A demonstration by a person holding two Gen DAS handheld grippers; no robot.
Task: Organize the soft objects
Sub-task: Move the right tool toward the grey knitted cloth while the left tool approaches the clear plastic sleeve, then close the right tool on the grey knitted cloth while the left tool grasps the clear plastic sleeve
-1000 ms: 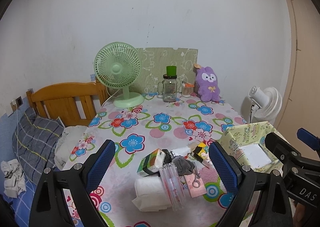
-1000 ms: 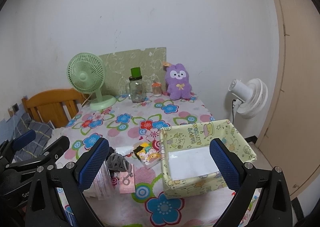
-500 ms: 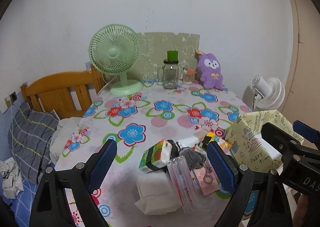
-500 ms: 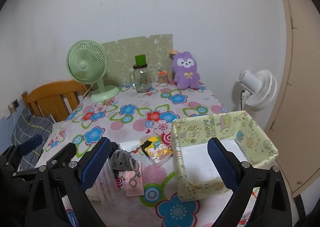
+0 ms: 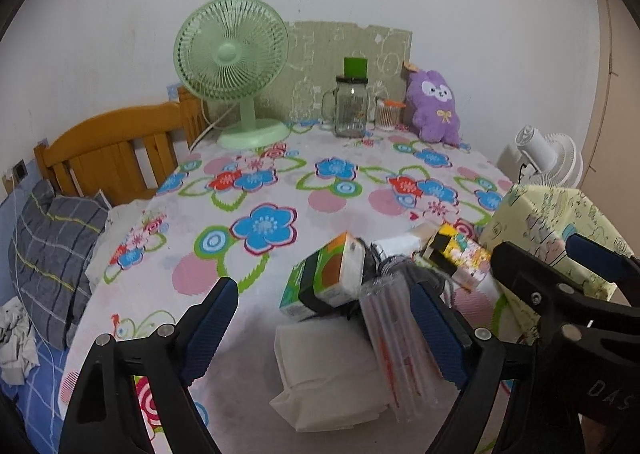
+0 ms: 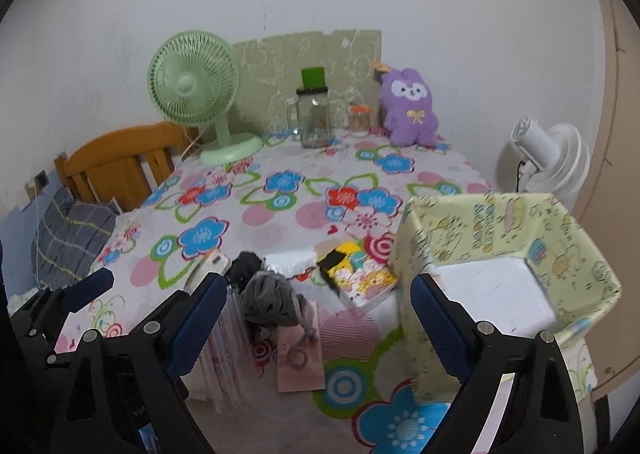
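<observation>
A pile of small items lies at the table's near edge: a white soft pack point(image 5: 320, 370), a clear sleeve of tubes point(image 5: 396, 346), a green and orange tissue pack point(image 5: 324, 278), a grey cloth bundle point(image 6: 268, 298) and a yellow cartoon packet point(image 6: 360, 274). My left gripper point(image 5: 322, 306) hovers over the white pack, its jaws wide and closing, touching nothing. My right gripper point(image 6: 318, 294) hangs above the grey bundle, also closing on nothing. A pale yellow fabric box point(image 6: 568, 238) with a white floor stands to the right. A purple plush point(image 6: 408, 110) sits at the back.
On the floral tablecloth point(image 5: 272, 174) at the back stand a green fan point(image 5: 236, 70), a glass jar point(image 5: 352, 106) and a small orange-lidded cup point(image 5: 387, 116). A wooden bed frame point(image 5: 108, 150) and grey pillow point(image 5: 52, 250) lie left; a white fan point(image 6: 548, 158) stands right.
Both grippers have sunk toward the near edge of the table, so the pile and the fabric box look larger. Their jaws have narrowed a little.
</observation>
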